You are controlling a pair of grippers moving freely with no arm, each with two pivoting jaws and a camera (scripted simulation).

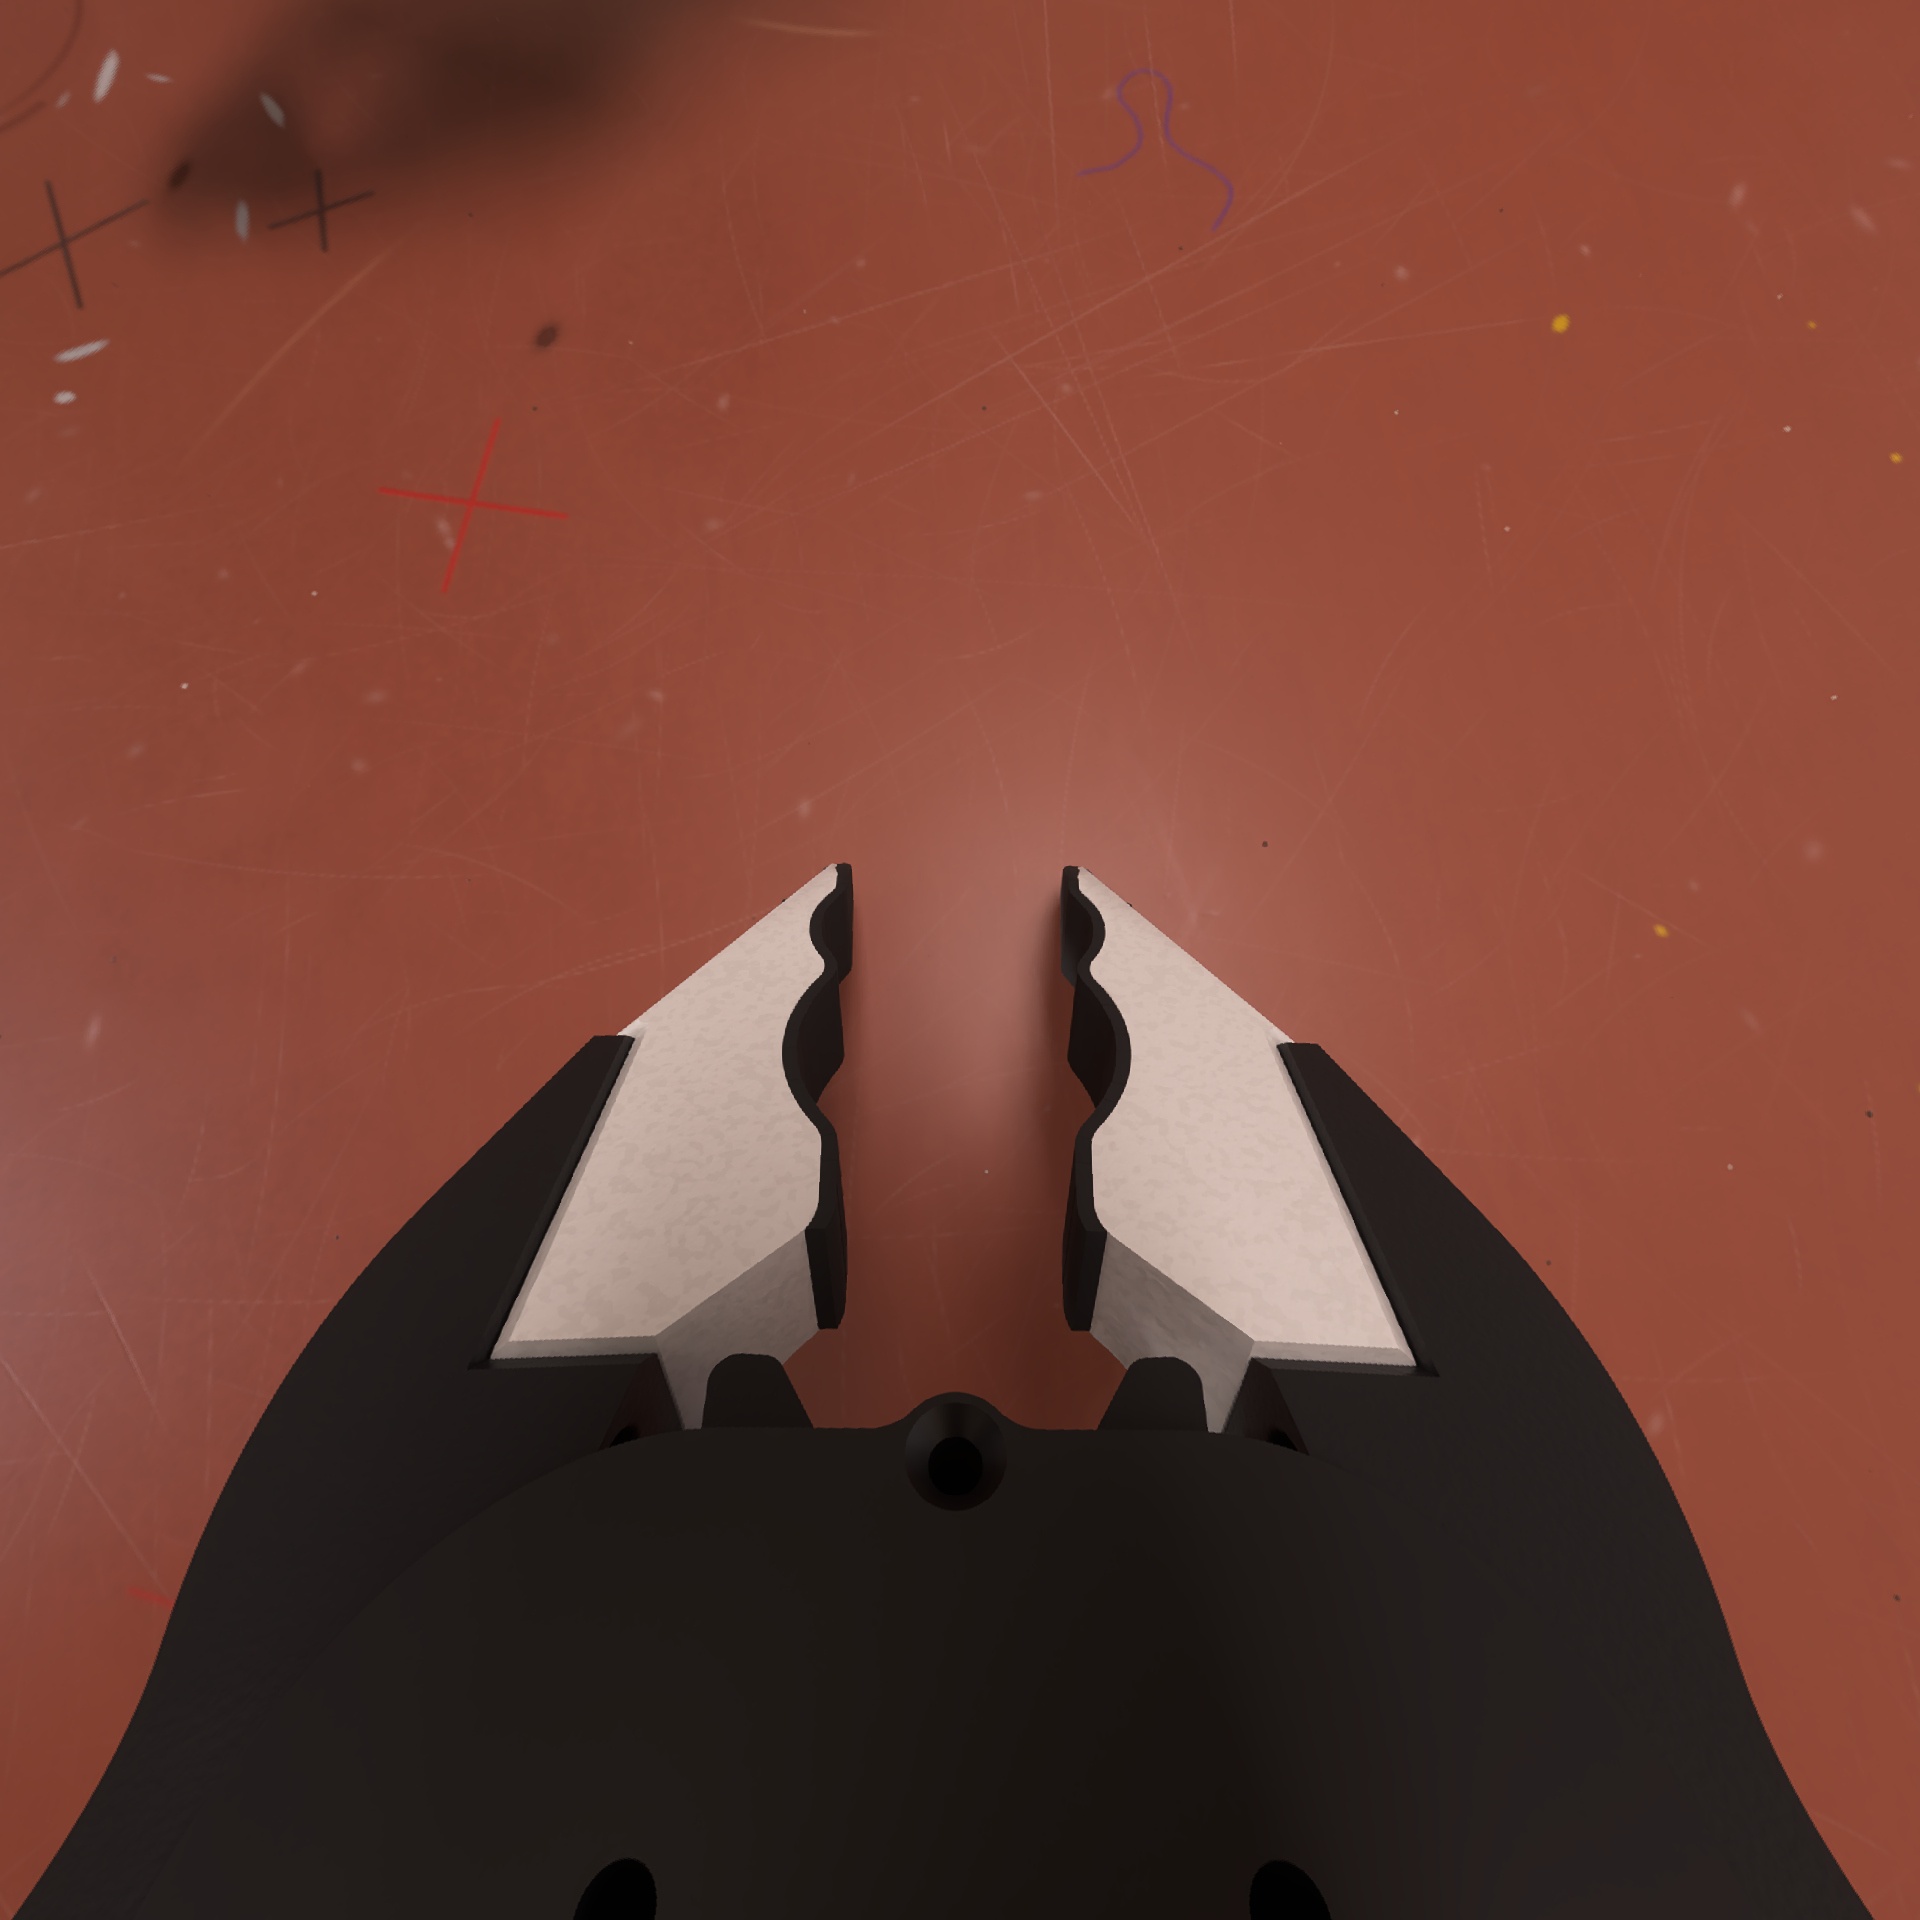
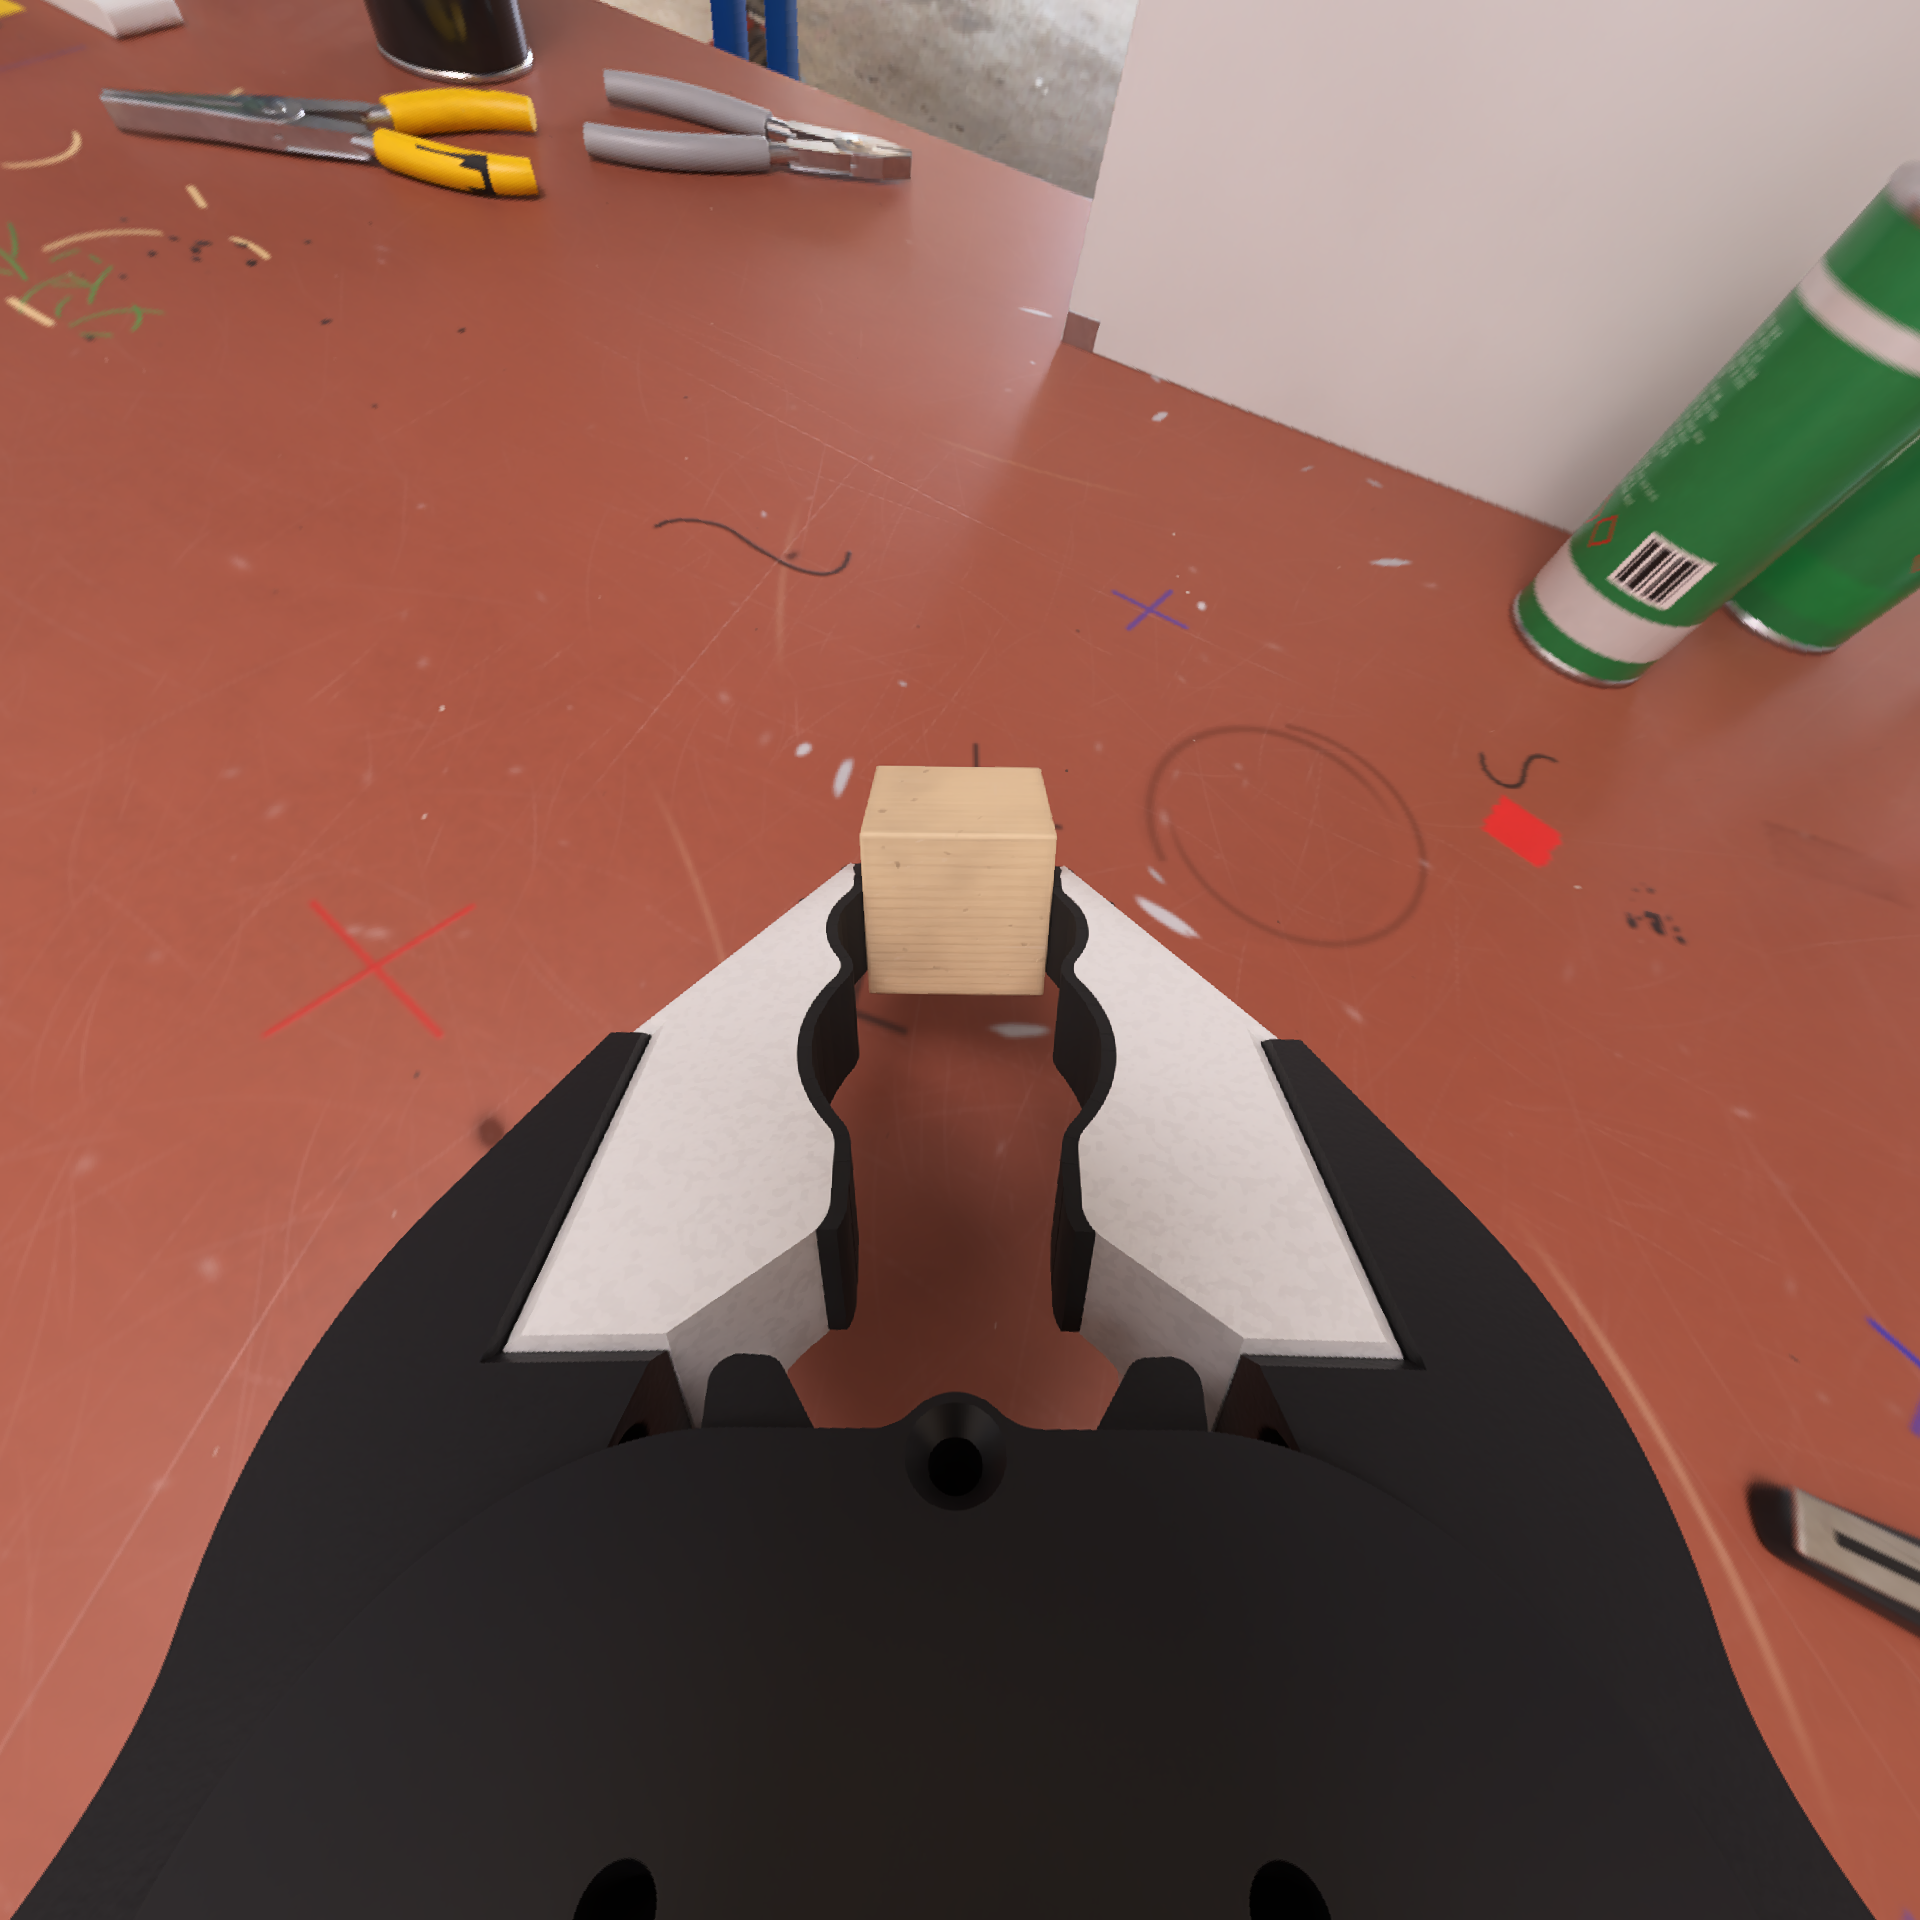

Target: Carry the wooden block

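A pale wooden block (image 2: 956,883), a small cube, sits between the tips of my right gripper (image 2: 956,878). Both black pads touch its sides, so the gripper is shut on it. It seems to be held a little above the red-brown table (image 2: 520,623), though the gap under it is hard to judge. My left gripper (image 1: 956,883) is open and empty, pointing down at a bare scratched patch of the same table (image 1: 1351,520). The block does not show in the left wrist view.
In the right wrist view: yellow-handled pliers (image 2: 343,130) and grey-handled pliers (image 2: 738,135) at the far left, a dark can (image 2: 452,36) behind them, a white panel (image 2: 1455,229) far right, green spray cans (image 2: 1745,447) right, a knife-like tool (image 2: 1839,1558) near right.
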